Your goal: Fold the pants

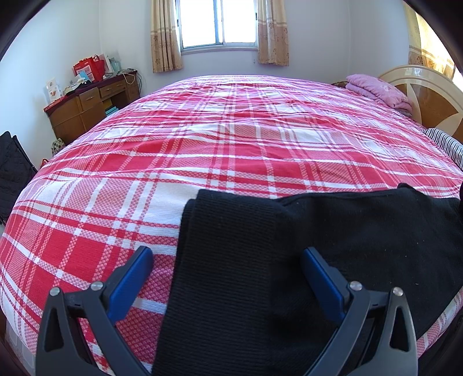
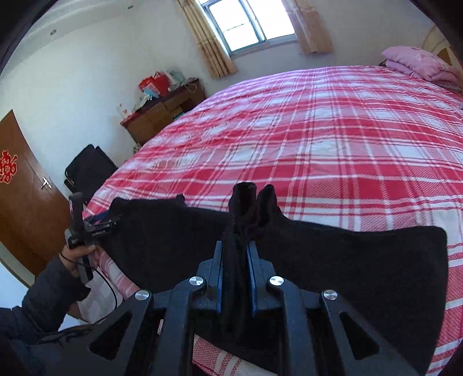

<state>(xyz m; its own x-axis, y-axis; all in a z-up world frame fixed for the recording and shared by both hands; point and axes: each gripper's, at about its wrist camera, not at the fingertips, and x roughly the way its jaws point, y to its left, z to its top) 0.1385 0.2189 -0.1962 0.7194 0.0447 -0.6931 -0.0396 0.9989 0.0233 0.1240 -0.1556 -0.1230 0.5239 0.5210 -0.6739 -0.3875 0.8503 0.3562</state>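
Black knitted pants point(image 1: 318, 240) lie across the near edge of a bed with a red and white plaid cover point(image 1: 225, 138). My left gripper point(image 1: 228, 254) stands open just above them, its blue pads on either side of the ribbed leg. In the right wrist view the pants point(image 2: 361, 266) spread left and right, and my right gripper point(image 2: 235, 251) is shut on a bunched fold of the black cloth, which sticks up past the pads. The left gripper point(image 2: 101, 221) shows at the far left of that view, held by a hand in a dark sleeve.
A pink folded quilt point(image 1: 376, 89) lies by the headboard point(image 1: 434, 98) at the far right. A wooden desk point(image 1: 92, 107) with bags and boxes stands left of the bed, with a black chair point(image 2: 86, 170) and a brown door point(image 2: 26, 208) nearer. The window point(image 1: 217, 23) is behind.
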